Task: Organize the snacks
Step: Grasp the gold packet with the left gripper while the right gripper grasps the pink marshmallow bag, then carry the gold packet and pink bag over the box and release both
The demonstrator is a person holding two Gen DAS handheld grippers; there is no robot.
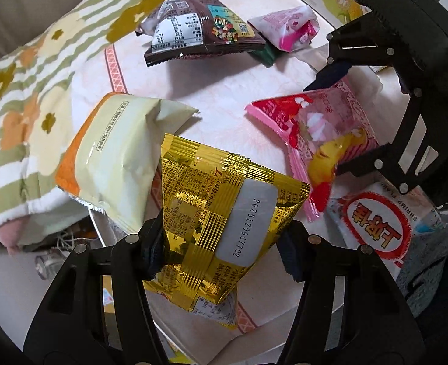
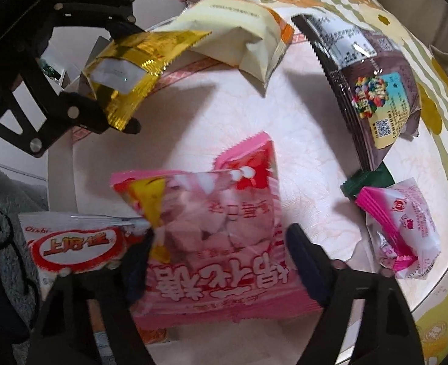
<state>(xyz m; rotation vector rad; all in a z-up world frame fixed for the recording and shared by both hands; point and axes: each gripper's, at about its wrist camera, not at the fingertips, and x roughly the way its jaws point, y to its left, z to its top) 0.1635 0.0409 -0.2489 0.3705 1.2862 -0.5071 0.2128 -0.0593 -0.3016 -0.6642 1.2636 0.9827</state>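
The crinkled gold foil snack packet [image 1: 221,222] sits between the fingers of the left gripper [image 1: 221,252], raised clear of the pale pink marbled tabletop [image 1: 224,91]; both dark pads are pressed into its sides, so this gripper is clamped on it. In the right wrist view the same packet [image 2: 126,67] is pinched near one end and juts out level from the left gripper [image 2: 123,79]. The pink and red marshmallow bag [image 2: 211,231] lies between the fingers of the right gripper [image 2: 224,261]; the left pad meets its edge, while the right pad stands just beside the bag, and contact there cannot be judged, so a firm grip cannot be confirmed. The left wrist view shows that bag [image 1: 315,140] with the right gripper [image 1: 342,115] astride it. Just beside it at the table edge lies a white shrimp-flake packet with a red oval logo [image 2: 71,243]. Further out rest a cream and orange pillow bag [image 1: 108,158], a dark brown candy bag [image 1: 199,27], and a small white and magenta wrapped sweet [image 2: 403,231] touching a dark green packet [image 2: 373,179]. A green-striped flowered cloth [image 1: 20,97] borders the table.
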